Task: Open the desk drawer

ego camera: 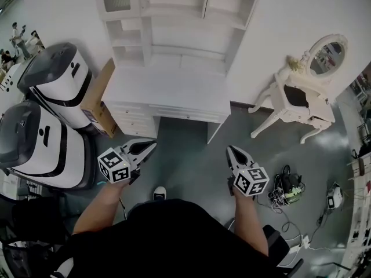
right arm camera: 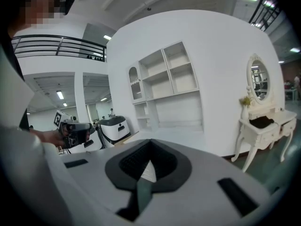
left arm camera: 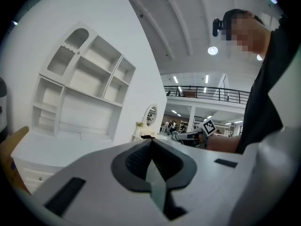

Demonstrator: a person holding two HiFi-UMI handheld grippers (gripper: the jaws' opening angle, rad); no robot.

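- Your left tongs (ego camera: 152,145) have their tips pressed together with nothing in them. The right tongs (ego camera: 231,149) are the same, closed and empty.
- Both hang over the floor (ego camera: 188,167) on the near side of the bench (ego camera: 168,86), well apart from it. Neither touches a drawer yet.
- The drawers sit in the bench's near face. The small drawers (ego camera: 134,119) are stacked at the left end, and the long drawer (ego camera: 186,114) runs under the top to their right.
- All the fronts are white and look flush and fully shut. The handles are too small to make out, and I can't tell which drawer is meant.
- My read is that you're on the approach. Pick one pair of tongs and spread them before you reach the front.
- Come in level and square to the front, then clamp on the handle or lip.
- Pull straight toward yourself, because a skewed pull could bind the drawer.
- A cardboard box (ego camera: 99,97) leans just beside the bench's left end, so keep the left tongs off it.
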